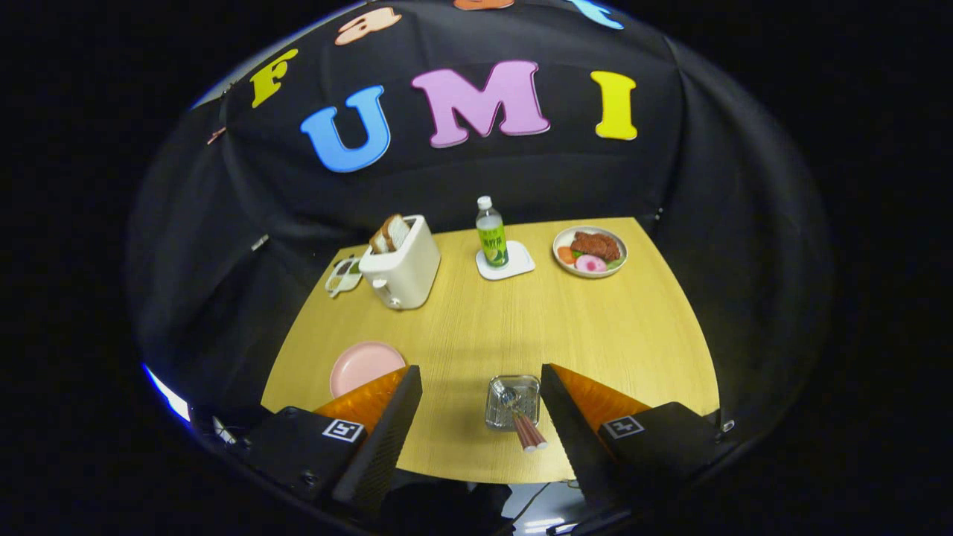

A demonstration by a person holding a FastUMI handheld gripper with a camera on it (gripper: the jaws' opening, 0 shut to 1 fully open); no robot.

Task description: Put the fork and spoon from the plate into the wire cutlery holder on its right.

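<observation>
The gripper (480, 417) hangs above the near edge of the wooden table (595, 335), fingers spread wide and grasping nothing, one dark pad (383, 439) at lower left of the frame and the other at lower right. Right between them, low in the centre, sits the wire cutlery holder (512, 402), and there they are: the fork and spoon (521, 420) stand inside it, metal heads down in the basket, reddish-brown handles leaning out toward the camera over the near rim. Which handle belongs to which cannot be told apart from here. The holder is closer to the right finger than to the left, but touches neither. To the left, just beyond the left finger's orange side, lies the pink plate (361, 366), partly hidden by that finger. Farther back, in the upper half of the tabletop: a white toaster (402, 269) with bread slices sticking up, a green bottle (491, 234) on a white coaster (514, 264), and a plate of food (590, 251) at upper right.
</observation>
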